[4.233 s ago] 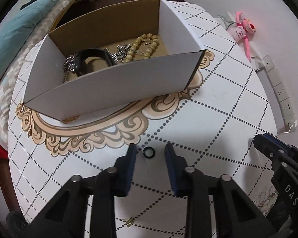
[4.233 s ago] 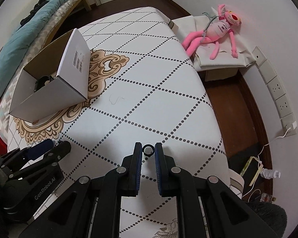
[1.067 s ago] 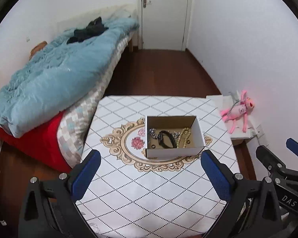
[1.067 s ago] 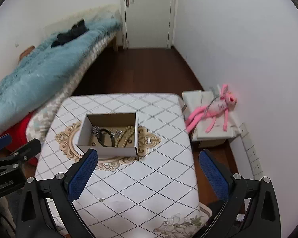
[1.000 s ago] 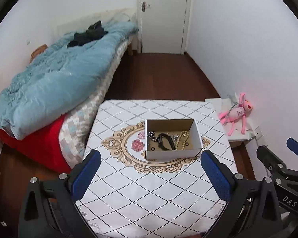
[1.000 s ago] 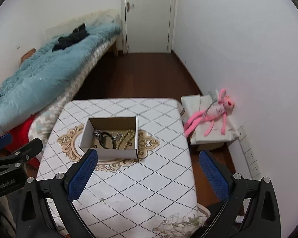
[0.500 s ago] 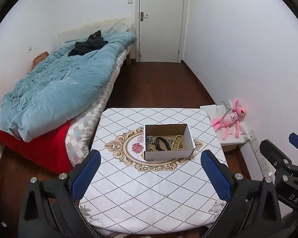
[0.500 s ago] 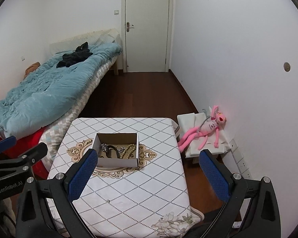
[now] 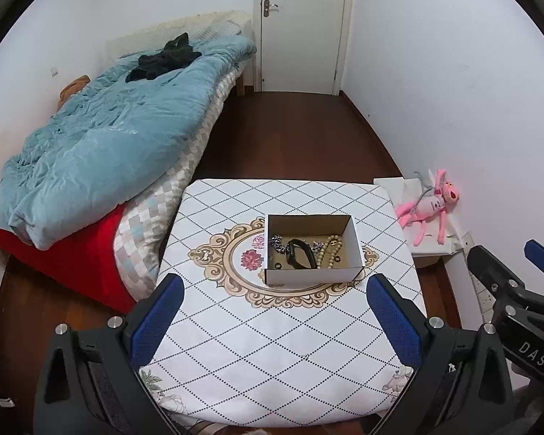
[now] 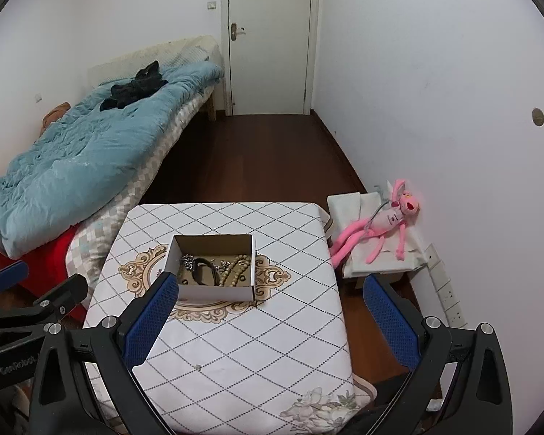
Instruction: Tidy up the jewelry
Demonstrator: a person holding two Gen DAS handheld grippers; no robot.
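Tools both spread wide, nothing between the pads. We hold the left tool (image 9: pixel 272 311) and the right tool (image 10: pixel 268 311) high and well back from the bench (image 9: pixel 290 355), a square top under a white cloth with a dotted diamond grid and a tan scroll medallion.

Open white cardboard box with a brown inside (image 9: pixel 313 275) sits on the medallion, slightly toward the right edge of the bench in the left view. Same box (image 10: pixel 214 291) in the right view, partly behind our right tool's left blue pad (image 10: pixel 150 322).

In the box we see:
- silver chain (image 9: pixel 276 243), far left
- black band bracelet (image 9: pixel 301 255), centre
- tan bead strand (image 9: pixel 329 252), right of the band
- small black ring (image 9: pixel 278 265), near-left corner
- second small black ring (image 9: pixel 337 260), near-right, beside the beads

Ring detail is too small to read further.

One tiny dark speck on the cloth (image 10: pixel 198 366), near the front edge; we cannot tell what it is.

Around the bench: bed with a rumpled light-blue quilt (image 9: pixel 108 137) off to the left, dark clothing (image 9: pixel 163 58) piled on it. Pink plush toy (image 10: pixel 384 224) lies on a white stand by the right wall. White door (image 10: pixel 270 36) shut at the far end, dark wood floor (image 9: pixel 290 137) in between.
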